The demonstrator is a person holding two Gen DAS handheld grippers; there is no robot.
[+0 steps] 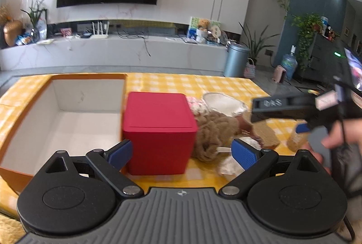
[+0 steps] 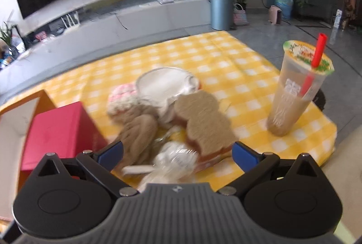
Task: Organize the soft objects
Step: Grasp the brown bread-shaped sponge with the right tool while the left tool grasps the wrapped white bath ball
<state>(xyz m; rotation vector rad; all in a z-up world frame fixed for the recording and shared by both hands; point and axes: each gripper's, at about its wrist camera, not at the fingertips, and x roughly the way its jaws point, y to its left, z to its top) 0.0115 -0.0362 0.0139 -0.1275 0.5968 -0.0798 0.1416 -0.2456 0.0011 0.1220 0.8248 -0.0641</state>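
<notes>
Two claws were in use, and both were seen spread wide with nothing pinched between their blue pads. One red box was seen directly ahead of the left claw, between its fingers without being touched by them. One open cardboard box with orange walls and a white inside was seen just to the left of the red box, touching or nearly touching it. To the right of the red box a heap of soft things was gathered on the yellow checked worktop.

From the right wrist view the heap was counted as follows: one brown knitted cloth just ahead of the left pad of the right claw, one brown flat pad ahead of the right pad, one pink and white knitted piece farther ahead to the left, one white round piece beyond the middle, and one crumpled clear wrapper between the claw's fingers, close to its body. The blur made finer detail of the heap impossible to tell. One drink cup with one red straw was seen upright well to the right of the right claw, apart from the heap.

In the left wrist view the right claw was seen off to the right, over the heap's far edge.
</notes>
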